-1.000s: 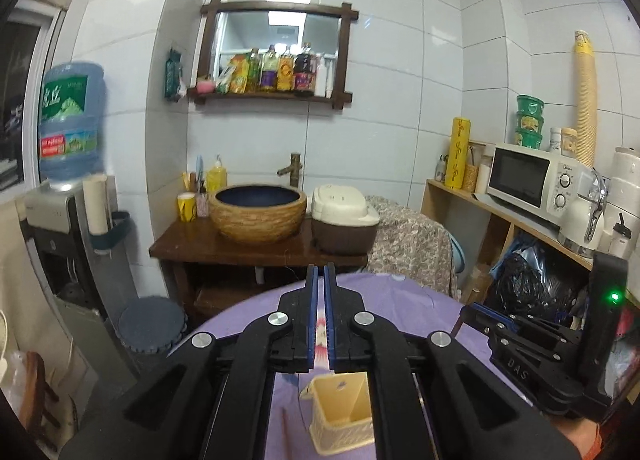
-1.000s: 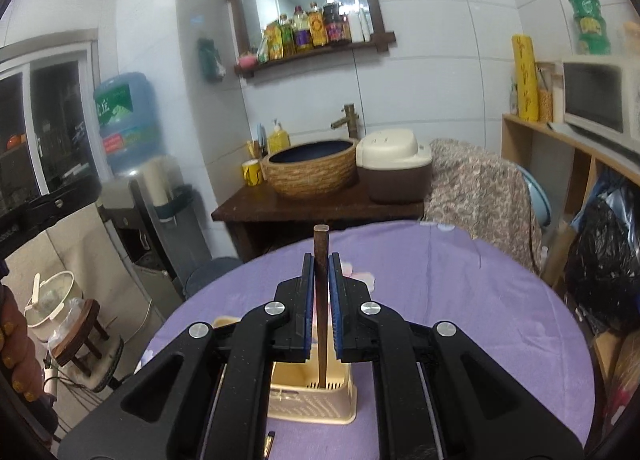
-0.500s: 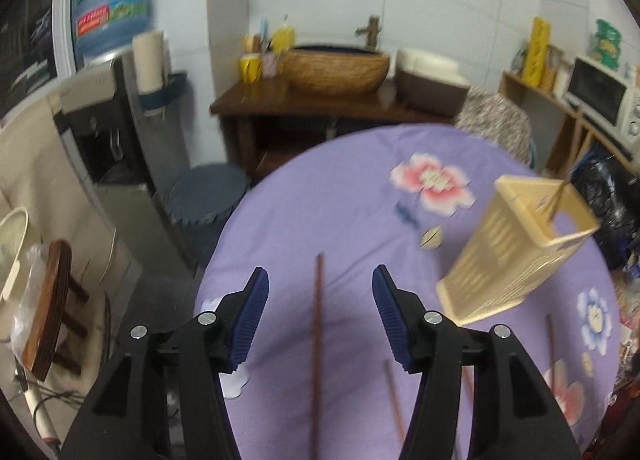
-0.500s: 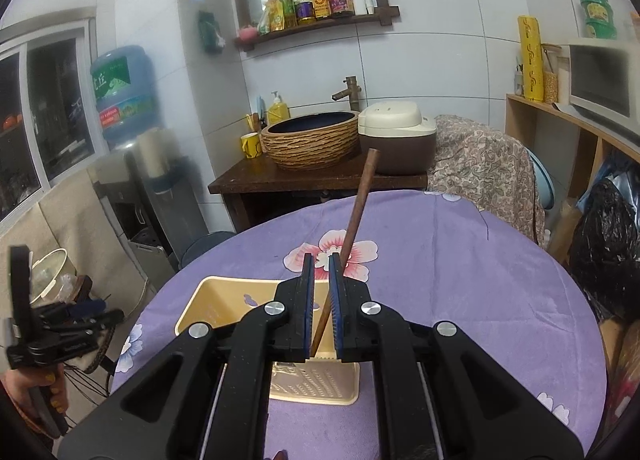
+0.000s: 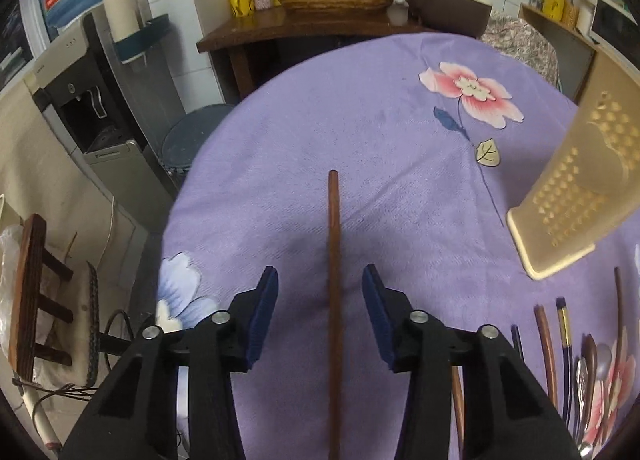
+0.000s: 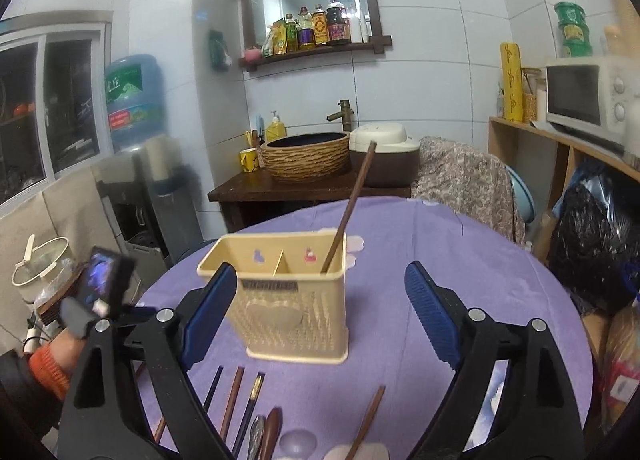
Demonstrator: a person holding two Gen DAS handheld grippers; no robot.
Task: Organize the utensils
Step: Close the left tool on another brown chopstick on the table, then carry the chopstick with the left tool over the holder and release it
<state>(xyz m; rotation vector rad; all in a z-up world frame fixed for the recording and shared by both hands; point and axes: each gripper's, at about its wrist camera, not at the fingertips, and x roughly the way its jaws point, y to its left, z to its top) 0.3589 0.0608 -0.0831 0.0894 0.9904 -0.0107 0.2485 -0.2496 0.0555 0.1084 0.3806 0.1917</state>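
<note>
A long brown chopstick (image 5: 333,220) lies on the purple tablecloth. It runs between the jaws of my left gripper (image 5: 320,272), which are closing without touching it. The cream utensil holder (image 5: 576,188) stands to its right. In the right wrist view another brown chopstick (image 6: 354,196) leans in the right compartment of the holder (image 6: 292,312). My right gripper (image 6: 320,267) is just in front of the holder, its jaws opening with nothing held between them. Several loose chopsticks (image 6: 232,400) and spoons (image 6: 268,436) lie near the front edge.
The round table (image 5: 400,140) ends close on the left, above a stool (image 5: 28,292) and a water dispenser (image 5: 80,72). A wooden stand with a woven basin (image 6: 308,156) is behind it. A shelf with a microwave (image 6: 588,100) is on the right. A hand with an orange cuff (image 6: 48,368) holds the left gripper.
The left gripper opened, tipped down and sank over the chopstick on the cloth. The right gripper let go of its chopstick, which now leans in the holder, and drew back.
</note>
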